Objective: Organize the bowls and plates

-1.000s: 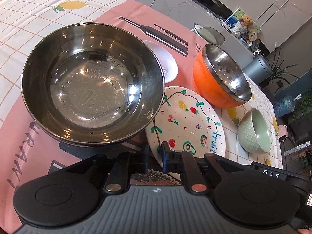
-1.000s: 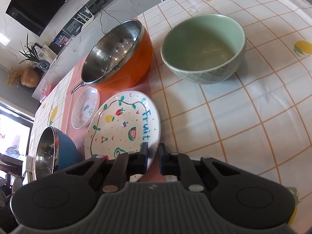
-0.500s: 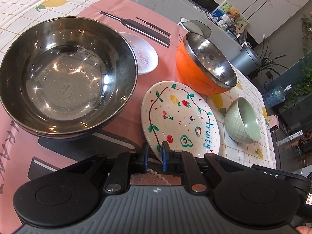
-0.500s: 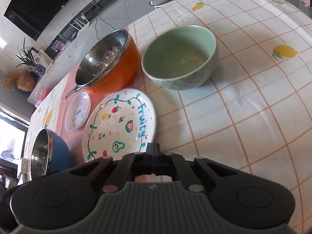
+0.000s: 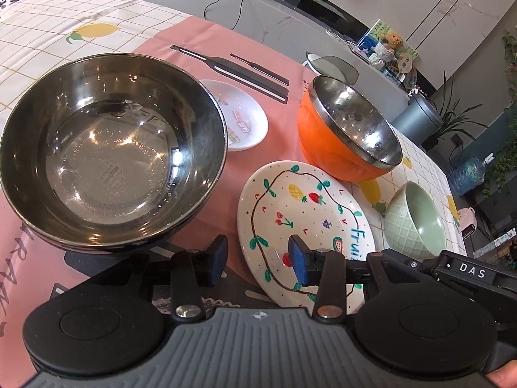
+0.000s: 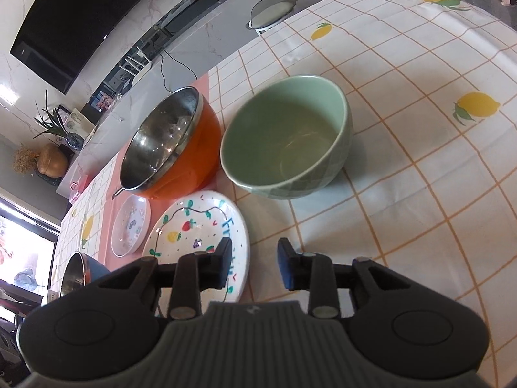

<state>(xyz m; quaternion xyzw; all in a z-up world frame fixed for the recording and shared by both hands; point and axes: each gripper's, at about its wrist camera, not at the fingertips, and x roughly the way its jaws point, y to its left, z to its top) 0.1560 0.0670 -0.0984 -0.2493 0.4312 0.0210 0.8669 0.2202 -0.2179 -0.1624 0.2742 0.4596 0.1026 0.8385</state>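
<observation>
Both my grippers, left gripper and right gripper, have jaws apart and hold nothing. The white fruit-painted ceramic plate lies flat beside the pale green ceramic bowl; I fear a finger pushes the plate into it.

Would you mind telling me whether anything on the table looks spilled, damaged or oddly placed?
Nothing spilled or broken. The orange bowl sits tilted, its rim lower toward the fruit plate. The green bowl is upright and empty.
</observation>
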